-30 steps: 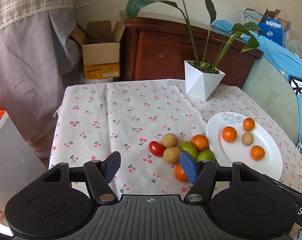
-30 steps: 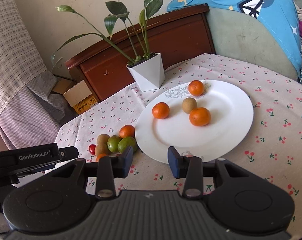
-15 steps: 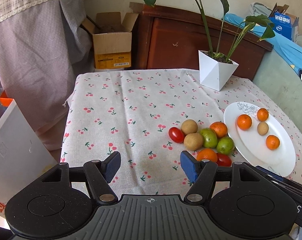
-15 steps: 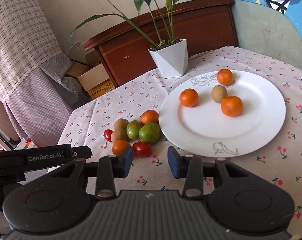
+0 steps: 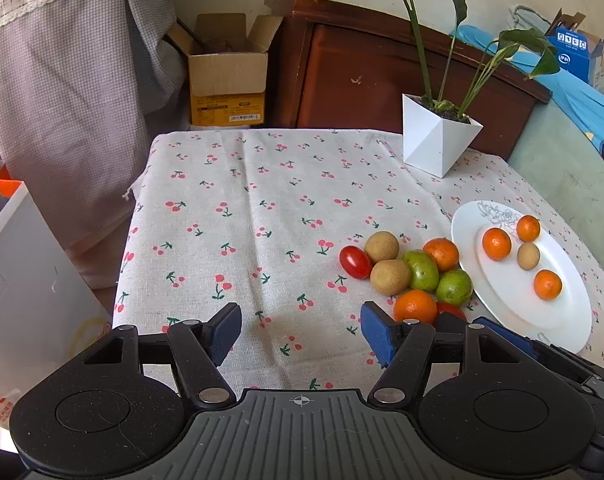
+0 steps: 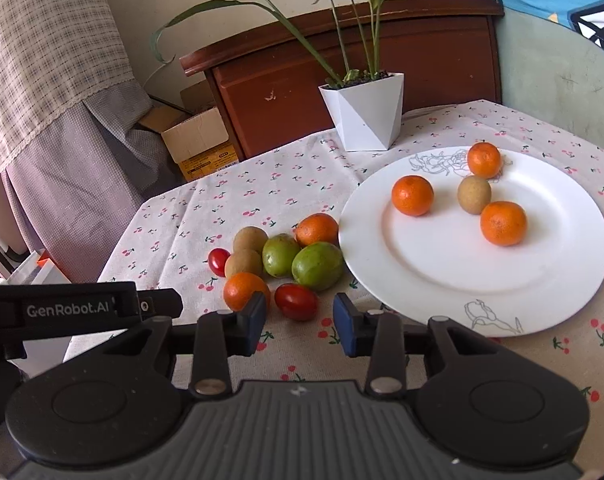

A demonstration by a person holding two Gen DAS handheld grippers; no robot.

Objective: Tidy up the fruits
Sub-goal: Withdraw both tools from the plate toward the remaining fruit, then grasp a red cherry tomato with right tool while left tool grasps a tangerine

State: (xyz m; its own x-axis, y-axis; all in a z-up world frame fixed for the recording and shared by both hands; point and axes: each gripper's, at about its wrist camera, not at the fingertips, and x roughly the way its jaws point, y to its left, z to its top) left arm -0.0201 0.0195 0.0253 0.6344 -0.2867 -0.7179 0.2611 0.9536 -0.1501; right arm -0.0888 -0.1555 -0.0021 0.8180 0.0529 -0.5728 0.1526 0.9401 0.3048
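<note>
A white plate (image 6: 442, 272) holds three oranges and one brown fruit (image 6: 474, 195); it also shows in the left wrist view (image 5: 514, 300). Left of it lies a cluster of loose fruit: two green fruits (image 6: 317, 266), two brown ones (image 6: 243, 263), two oranges (image 6: 245, 290) and two red tomatoes (image 6: 296, 301). My right gripper (image 6: 299, 322) is open and empty, just in front of the near tomato. My left gripper (image 5: 299, 330) is open and empty above bare cloth, left of the cluster (image 5: 416, 306).
A white potted plant (image 6: 364, 116) stands at the table's far side. A wooden cabinet (image 5: 382, 72) and an open cardboard box (image 5: 227, 80) stand behind the table. A white bin (image 5: 25, 292) is beyond the table's left edge. The cherry-print cloth (image 5: 241, 208) covers the table.
Both grippers have drawn back and shifted left. The fruit cluster now sits closer to my right gripper's fingers. Both grippers stayed open.
</note>
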